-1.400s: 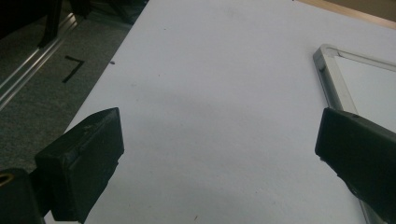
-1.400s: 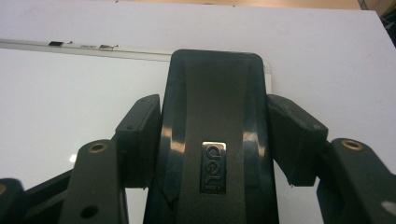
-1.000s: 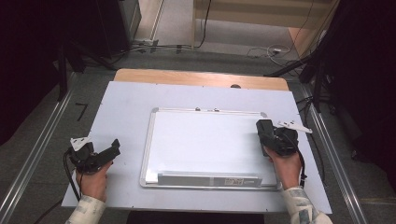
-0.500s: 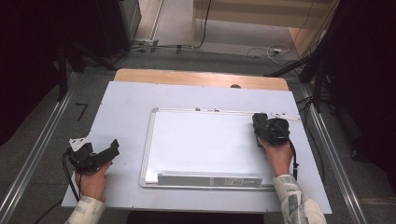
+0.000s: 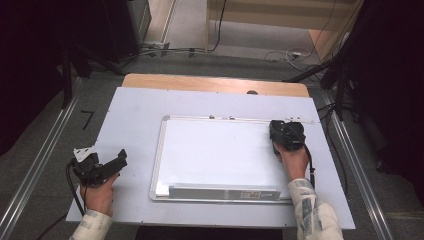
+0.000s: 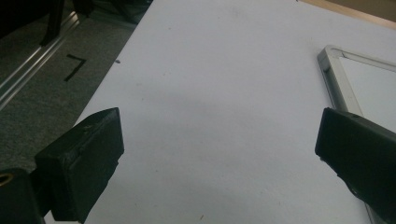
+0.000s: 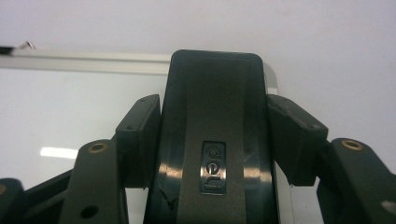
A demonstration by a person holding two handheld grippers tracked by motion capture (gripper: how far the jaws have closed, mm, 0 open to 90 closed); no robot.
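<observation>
Since the earlier frames, the right tongs [image 5: 280,134] have slid from the right edge of the whiteboard [image 5: 220,155] leftward onto its upper right corner, while the left tongs [image 5: 107,165] have kept their place at the lower left of the high view.

Seen from above, the right forearm rises from the bottom right, its patterned sleeve [image 5: 312,212] near the tabletop [image 5: 135,110] edge, hand stretched forward with the tongs pointing toward the top of the frame. The left hand [image 5: 97,192] rests at the tabletop's lower left corner, its tongs aimed toward the right of the frame at the board, well apart from it.

In the right gripper view, the jaws are clamped on a dark eraser [image 7: 215,140] with a raised logo plate at frame centre, a pad pressing on each long side; the eraser's far end lies over the board's silver frame [image 7: 93,63] near its corner. From above, that eraser is hidden under the tongs.

In the left gripper view, the jaws stand wide apart with bare tabletop between them, and the board's near corner [image 6: 329,53] sits at the upper right of the frame.
</observation>
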